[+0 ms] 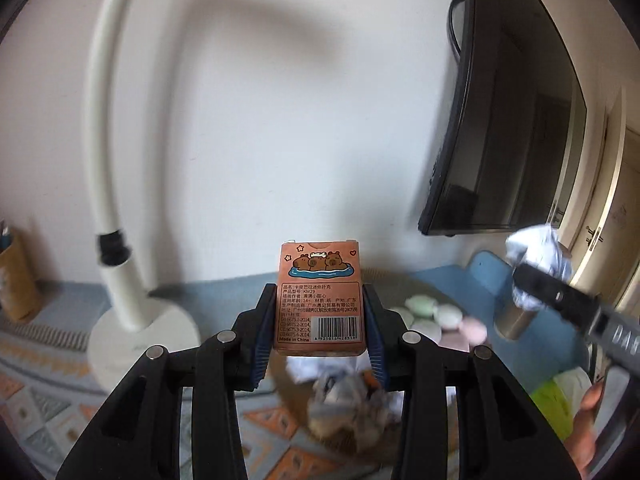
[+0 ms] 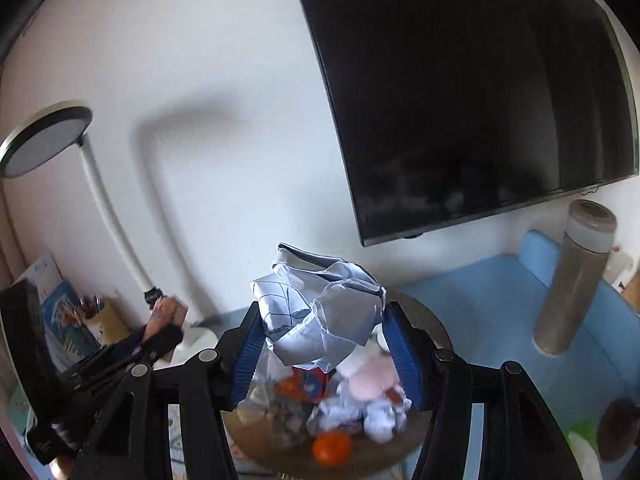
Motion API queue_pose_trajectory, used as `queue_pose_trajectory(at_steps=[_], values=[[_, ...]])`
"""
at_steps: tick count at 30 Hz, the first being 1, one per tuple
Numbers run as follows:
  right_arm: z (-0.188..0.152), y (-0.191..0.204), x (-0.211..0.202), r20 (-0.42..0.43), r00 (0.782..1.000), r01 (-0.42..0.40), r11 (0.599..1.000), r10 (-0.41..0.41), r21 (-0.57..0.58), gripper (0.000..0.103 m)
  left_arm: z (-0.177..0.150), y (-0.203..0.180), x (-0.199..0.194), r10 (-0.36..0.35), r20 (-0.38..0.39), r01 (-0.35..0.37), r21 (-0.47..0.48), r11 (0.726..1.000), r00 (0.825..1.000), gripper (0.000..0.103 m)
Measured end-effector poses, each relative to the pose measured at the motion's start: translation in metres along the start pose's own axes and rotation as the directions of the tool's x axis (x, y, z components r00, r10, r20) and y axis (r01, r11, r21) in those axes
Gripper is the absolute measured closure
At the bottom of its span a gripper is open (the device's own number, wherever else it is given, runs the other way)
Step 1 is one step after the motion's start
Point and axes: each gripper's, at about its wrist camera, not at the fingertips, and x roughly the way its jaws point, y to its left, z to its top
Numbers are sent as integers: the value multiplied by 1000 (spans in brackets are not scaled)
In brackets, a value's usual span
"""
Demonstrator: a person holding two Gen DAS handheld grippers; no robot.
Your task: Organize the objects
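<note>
Left wrist view: my left jaws point(image 1: 320, 320) clench a small orange card box point(image 1: 320, 300), upright above the patterned bench cloth point(image 1: 48, 392). My right jaws point(image 2: 322, 320) grip a crumpled paper ball point(image 2: 320, 308) above a cluttered round tray point(image 2: 400, 448). Behind: white wall point(image 1: 260, 120), dark screen point(image 2: 460, 100), white lamp point(image 1: 120, 280), grey flask point(image 2: 572, 280).
</note>
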Motion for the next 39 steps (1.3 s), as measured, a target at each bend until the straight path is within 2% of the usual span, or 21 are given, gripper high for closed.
queue_pose_trajectory(at_steps=[4,8,11,12,16,17,18,20,23,28,31,33,34,35,36,38,39], values=[[-13,-4,24,-55,998,-13,1000,13,-1,45,-14,-7,19,-21,-12,21,33,999,1000,66],[-26,-7,35,-117,993,-36,999,36,6,45,-25,-11,38,-48,-75,52,51,997,996,66],[-33,-4,43,-152,988,30,999,-35,-38,44,-28,-13,45,-60,-93,65,60,996,994,66],[-36,-4,45,-161,986,26,999,-33,-45,44,-29,-13,44,-63,-91,69,59,996,994,66],[-34,-15,38,-163,984,-72,997,71,2,42,-27,-9,40,-74,-71,78,49,996,995,65],[-34,-14,35,-150,986,-69,998,67,-7,35,-28,-10,40,-77,-69,80,55,995,995,61],[-35,-13,35,-148,988,-57,998,54,-14,24,-30,-11,42,-86,-78,91,67,994,993,53],[-36,-14,39,-151,988,-26,999,22,-19,13,-36,-11,49,-79,-111,89,91,992,991,15],[-35,-20,40,-143,989,-35,999,34,0,13,-42,-10,52,-88,-115,101,111,989,989,14],[-35,-29,43,-120,993,17,1000,-14,20,13,-45,-1,53,-185,-147,196,70,978,972,14],[-34,-35,42,-93,995,27,999,-24,33,13,-42,9,52,-203,-139,208,22,978,969,14],[-34,-39,38,-34,997,70,997,-69,27,13,-41,12,45,-193,-124,195,4,981,973,14],[-34,-41,32,29,989,145,989,-145,25,13,-39,14,42,-187,-118,188,-5,982,975,14],[-34,-43,23,112,958,264,964,-264,14,13,-38,17,38,-173,-114,172,-20,985,978,14],[-33,-44,19,151,937,317,948,-315,7,13,-38,19,35,-158,-111,155,-36,987,981,14],[-34,-53,8,214,913,344,938,-347,49,13,-41,24,24,-122,-102,116,-65,991,987,14],[-35,-55,5,228,913,331,941,-338,69,13,-42,26,18,-108,-101,101,-66,993,989,14]])
